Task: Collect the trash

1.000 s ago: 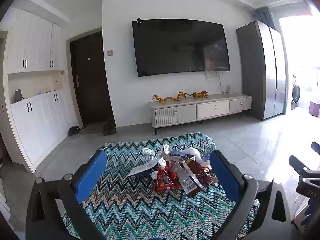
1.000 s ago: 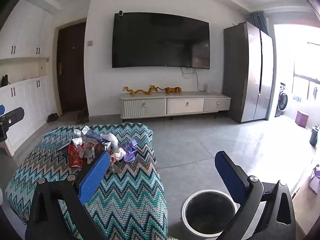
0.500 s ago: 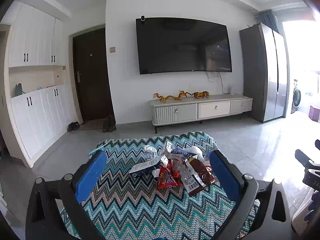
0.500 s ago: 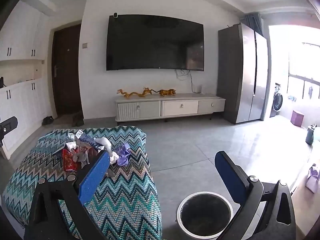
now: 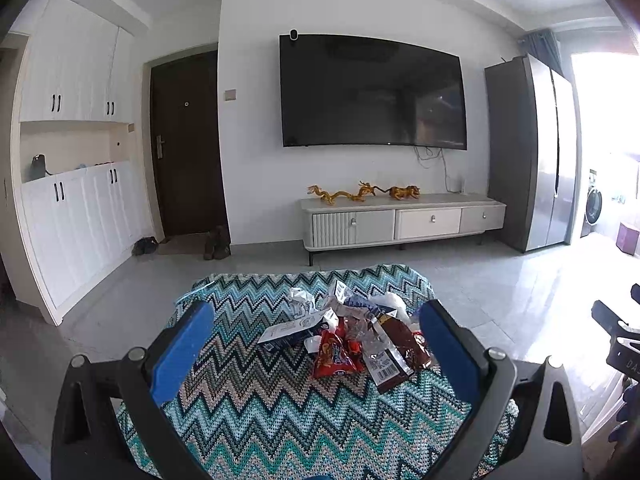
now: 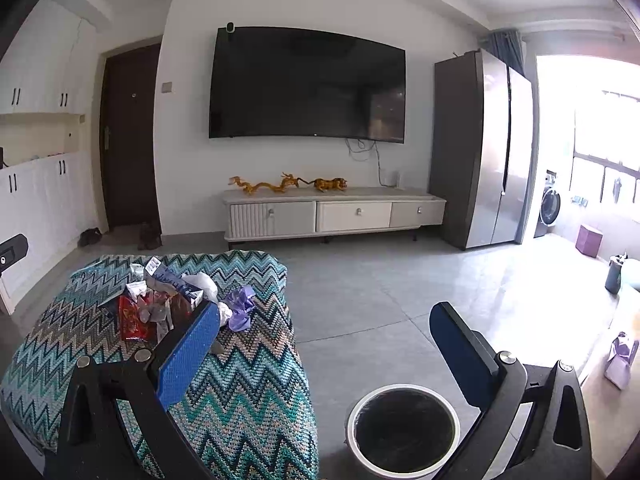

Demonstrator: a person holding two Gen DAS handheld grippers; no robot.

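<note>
A pile of trash [image 5: 352, 336] lies on a table covered with a teal zigzag cloth [image 5: 280, 412]: a red snack bag [image 5: 334, 356], a brown wrapper [image 5: 404, 344], a white and blue carton [image 5: 292, 330] and crumpled paper. The pile also shows in the right wrist view [image 6: 160, 304], with a purple crumpled piece [image 6: 240, 312]. A white bin with a dark inside [image 6: 402, 428] stands on the floor right of the table. My left gripper [image 5: 316, 344] is open and empty, just short of the pile. My right gripper [image 6: 324, 344] is open and empty above the table's right edge.
A white TV cabinet [image 5: 400, 222] stands under a wall TV [image 5: 372, 92] at the back. A grey fridge [image 6: 484, 152] is at the right, white cupboards [image 5: 76, 220] at the left. Grey tiled floor [image 6: 380, 280] surrounds the table. A purple bag [image 6: 620, 356] lies at the far right.
Both grippers have tilted slightly upward, so the table and bin sit a little lower in view. Both stay open. The trash has not moved.
</note>
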